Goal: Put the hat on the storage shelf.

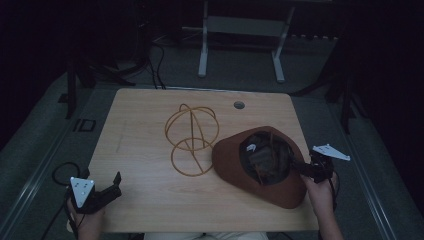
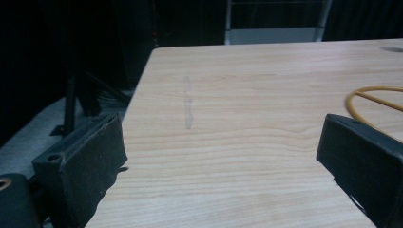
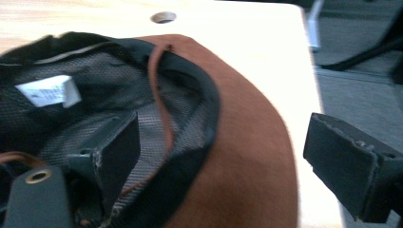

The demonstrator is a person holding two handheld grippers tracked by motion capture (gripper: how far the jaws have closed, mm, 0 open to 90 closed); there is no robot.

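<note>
A brown wide-brimmed hat [image 1: 260, 167] lies crown-down on the wooden table [image 1: 145, 125], at about 4 o'clock from the table's centre. The right gripper [image 1: 300, 167] has its jaws spread astride the brim at the hat's 3 o'clock edge, one jaw inside the mesh-lined crown, one outside. A gold wire hat stand [image 1: 192, 140] sits just beside the hat at its 9 o'clock. The left gripper [image 1: 116, 184] rests at the table's 7 o'clock corner, jaws spread, holding nothing

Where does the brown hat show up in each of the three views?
High view: brown hat lies upside down at the table's right front, beside the wire stand.
Left gripper view: not in it.
Right gripper view: hat fills the left and centre, one jaw inside it.
Shared landmark: the table's round hole.
</note>
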